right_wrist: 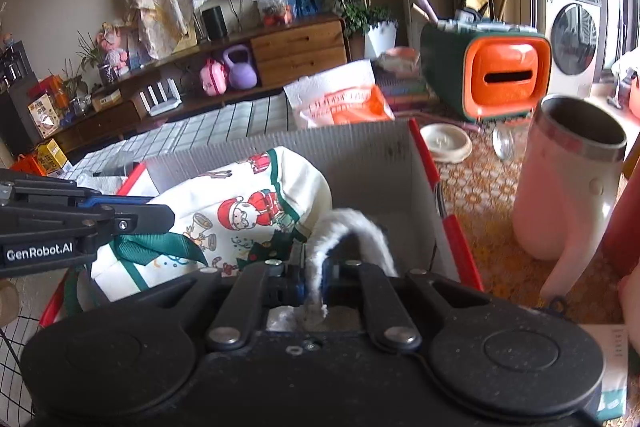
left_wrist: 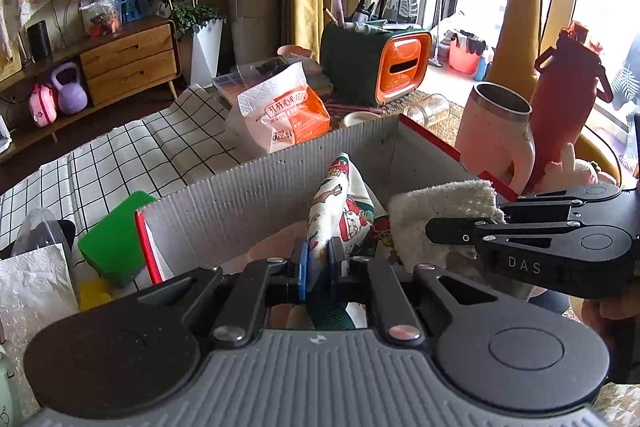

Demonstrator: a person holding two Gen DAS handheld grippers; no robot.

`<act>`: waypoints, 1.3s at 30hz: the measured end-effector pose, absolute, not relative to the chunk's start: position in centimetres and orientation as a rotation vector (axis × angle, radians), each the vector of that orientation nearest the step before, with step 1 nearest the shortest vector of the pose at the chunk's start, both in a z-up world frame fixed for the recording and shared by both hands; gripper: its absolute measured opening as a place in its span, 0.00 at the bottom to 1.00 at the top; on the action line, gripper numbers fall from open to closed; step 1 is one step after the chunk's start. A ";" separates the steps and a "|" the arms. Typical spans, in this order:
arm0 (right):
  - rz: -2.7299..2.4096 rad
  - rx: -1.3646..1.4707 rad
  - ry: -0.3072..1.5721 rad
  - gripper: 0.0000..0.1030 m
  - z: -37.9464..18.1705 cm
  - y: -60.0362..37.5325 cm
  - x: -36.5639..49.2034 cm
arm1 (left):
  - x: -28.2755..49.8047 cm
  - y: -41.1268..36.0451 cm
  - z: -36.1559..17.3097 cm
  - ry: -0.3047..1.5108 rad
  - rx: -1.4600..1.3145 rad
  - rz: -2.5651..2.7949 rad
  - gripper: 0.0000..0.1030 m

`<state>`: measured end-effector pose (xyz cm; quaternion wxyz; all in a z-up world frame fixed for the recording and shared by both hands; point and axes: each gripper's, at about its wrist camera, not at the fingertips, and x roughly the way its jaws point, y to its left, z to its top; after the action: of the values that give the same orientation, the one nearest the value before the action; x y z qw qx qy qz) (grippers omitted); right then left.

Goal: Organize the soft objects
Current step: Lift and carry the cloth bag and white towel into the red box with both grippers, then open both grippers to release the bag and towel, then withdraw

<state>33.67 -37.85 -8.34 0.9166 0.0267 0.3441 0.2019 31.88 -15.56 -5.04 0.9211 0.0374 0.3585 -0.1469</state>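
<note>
- Left gripper (left_wrist: 318, 259): jaws clamped on the Santa-print cloth (left_wrist: 340, 203), which is held over the open box (left_wrist: 240, 195).
- Right gripper (right_wrist: 316, 273): jaws clamped on the white fleece (right_wrist: 352, 227), also held over the box interior, just right of the cloth.
- In the left wrist view the fleece (left_wrist: 440, 211) lies beside the cloth, near the box's right wall.
- Box: grey corrugated walls, red rim, standing on the desk.
- Pink mug (right_wrist: 568, 179): upright on the desk, right of the box, apart from it.
- Tissue pack (left_wrist: 288, 115): behind the box's far wall.
</note>
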 end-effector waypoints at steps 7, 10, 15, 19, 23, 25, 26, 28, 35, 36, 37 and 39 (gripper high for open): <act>0.415 0.041 0.780 0.14 -9.3 -37.3 34.0 | 32.6 -15.9 -6.9 0.815 0.115 -0.293 0.09; 0.412 0.032 0.801 0.16 -9.6 -37.2 34.1 | 32.7 -15.8 -7.6 0.843 0.125 -0.291 0.10; 0.415 0.013 0.816 0.25 -9.5 -37.1 34.0 | 32.6 -15.9 -7.9 0.863 0.132 -0.292 0.10; 0.413 -0.017 0.821 0.36 -9.1 -37.1 33.5 | 32.3 -15.8 -7.9 0.864 0.142 -0.289 0.13; 0.412 -0.043 0.814 0.44 -8.5 -37.3 32.9 | 31.8 -15.9 -7.7 0.861 0.153 -0.286 0.17; 0.412 -0.047 0.807 0.47 -8.2 -37.4 32.5 | 31.3 -15.9 -7.6 0.856 0.160 -0.283 0.18; 0.411 -0.048 0.802 0.50 -8.0 -37.6 32.3 | 31.2 -15.9 -7.5 0.854 0.161 -0.283 0.19; 0.411 -0.046 0.793 0.54 -7.7 -37.7 31.9 | 30.9 -15.9 -7.4 0.852 0.161 -0.285 0.19; 0.413 -0.026 0.762 0.64 -6.4 -37.9 30.2 | 29.6 -15.3 -6.3 0.830 0.152 -0.274 0.22; 0.412 -0.021 0.757 0.67 -6.3 -38.0 30.0 | 29.4 -15.1 -6.2 0.829 0.149 -0.270 0.28; 0.411 -0.015 0.752 0.68 -6.0 -38.0 29.7 | 29.2 -15.0 -6.0 0.826 0.145 -0.265 0.31; 0.410 -0.005 0.741 0.70 -5.6 -38.1 29.3 | 28.8 -14.7 -5.7 0.818 0.134 -0.263 0.55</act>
<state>29.26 -38.08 -5.57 0.9116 -0.0025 0.3597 0.1990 28.80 -14.68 -5.71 0.9069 0.0651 0.3963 -0.1273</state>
